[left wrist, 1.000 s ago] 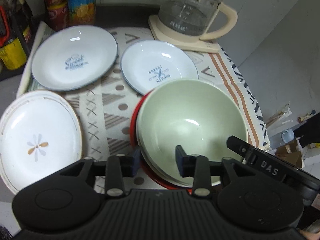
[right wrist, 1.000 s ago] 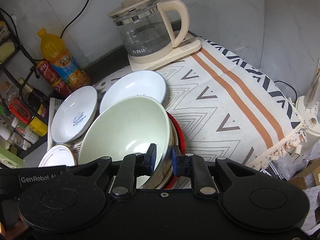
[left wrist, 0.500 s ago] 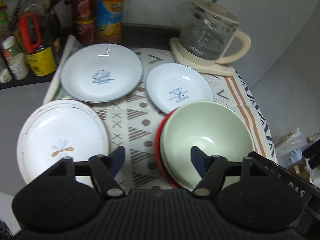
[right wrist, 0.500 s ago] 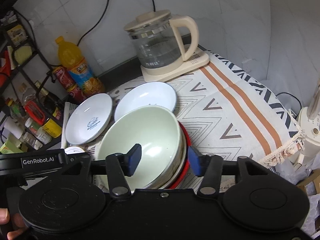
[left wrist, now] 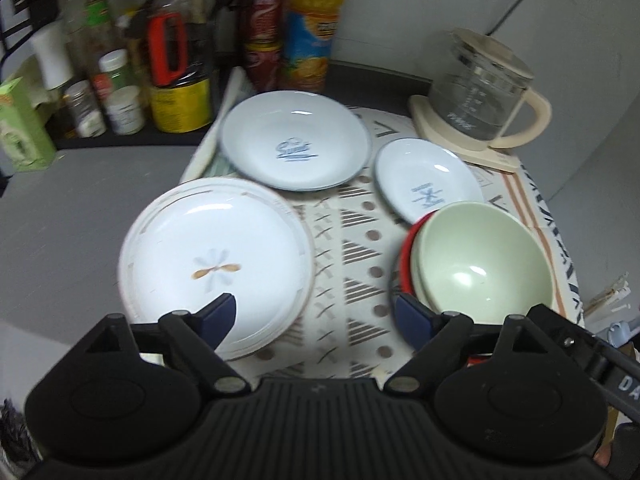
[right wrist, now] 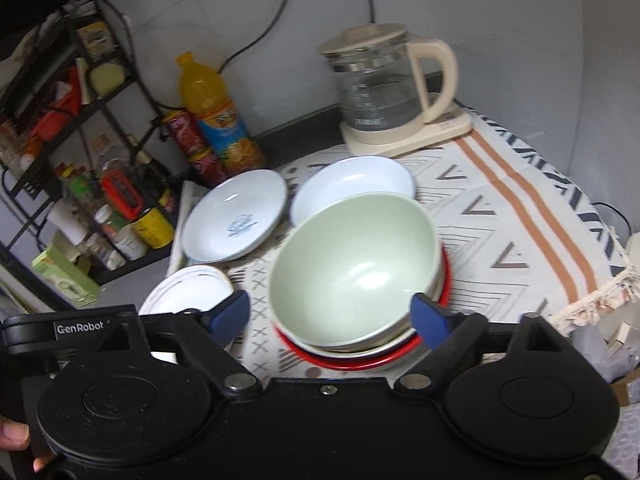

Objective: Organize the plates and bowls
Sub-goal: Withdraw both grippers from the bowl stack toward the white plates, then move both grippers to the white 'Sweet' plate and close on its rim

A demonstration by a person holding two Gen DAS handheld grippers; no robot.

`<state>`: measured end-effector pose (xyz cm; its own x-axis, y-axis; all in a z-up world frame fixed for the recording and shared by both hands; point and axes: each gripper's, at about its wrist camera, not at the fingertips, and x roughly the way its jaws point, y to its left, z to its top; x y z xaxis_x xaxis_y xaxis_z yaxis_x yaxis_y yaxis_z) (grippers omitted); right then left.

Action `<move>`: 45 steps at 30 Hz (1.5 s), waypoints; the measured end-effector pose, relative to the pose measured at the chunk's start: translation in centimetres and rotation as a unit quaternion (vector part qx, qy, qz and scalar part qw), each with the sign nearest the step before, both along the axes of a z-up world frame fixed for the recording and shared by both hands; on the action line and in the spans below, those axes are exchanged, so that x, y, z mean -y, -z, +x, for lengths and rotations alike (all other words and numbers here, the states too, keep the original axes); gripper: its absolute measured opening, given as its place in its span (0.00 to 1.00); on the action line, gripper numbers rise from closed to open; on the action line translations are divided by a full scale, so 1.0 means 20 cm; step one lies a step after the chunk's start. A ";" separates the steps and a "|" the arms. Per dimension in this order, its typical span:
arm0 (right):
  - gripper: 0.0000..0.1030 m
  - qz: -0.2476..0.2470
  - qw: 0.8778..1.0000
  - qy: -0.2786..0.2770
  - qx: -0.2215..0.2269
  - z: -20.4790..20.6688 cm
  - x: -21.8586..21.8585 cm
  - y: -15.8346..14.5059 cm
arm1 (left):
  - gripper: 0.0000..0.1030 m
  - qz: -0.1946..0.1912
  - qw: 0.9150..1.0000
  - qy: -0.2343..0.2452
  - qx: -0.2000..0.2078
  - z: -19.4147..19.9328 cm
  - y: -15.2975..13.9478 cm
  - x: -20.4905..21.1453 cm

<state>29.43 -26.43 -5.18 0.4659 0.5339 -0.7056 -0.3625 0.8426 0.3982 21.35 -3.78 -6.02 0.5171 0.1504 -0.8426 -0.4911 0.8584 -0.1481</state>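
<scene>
A pale green bowl sits nested on a stack with a red plate at the bottom; it also shows in the right wrist view. A large white flower plate, a pale blue plate with a blue logo and a smaller pale blue plate lie on the patterned cloth. My left gripper is open and empty, above the cloth between the flower plate and the stack. My right gripper is open and empty, its jaws wide either side of the stack's near edge.
A glass kettle on a cream base stands at the back right. An orange juice bottle, red cans and a shelf of jars line the back left. The tablecloth's fringed edge drops off at the right.
Both grippers were shut on the rim of the green bowl stack a second ago; both have opened wide, let go and pulled back. The left view has swung left.
</scene>
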 end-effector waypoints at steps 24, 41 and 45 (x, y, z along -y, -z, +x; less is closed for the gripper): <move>0.96 -0.018 0.997 -0.073 0.009 -0.09 -0.34 -0.02 | 0.84 -0.006 0.997 -0.071 0.003 -0.21 0.04 -0.30; 0.97 -0.043 0.996 -0.081 0.011 0.05 -0.74 -0.03 | 0.84 -0.020 0.998 -0.067 0.007 -0.01 0.07 -0.65; 0.97 -0.045 0.996 -0.074 0.007 0.10 -0.81 -0.02 | 0.84 -0.028 0.998 -0.060 0.014 0.04 0.08 -0.72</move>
<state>31.33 -10.19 -4.74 0.3960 0.5327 -0.7479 -0.4907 0.8112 0.3180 22.16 10.61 -7.54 0.5223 0.1656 -0.8365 -0.5848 0.7835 -0.2100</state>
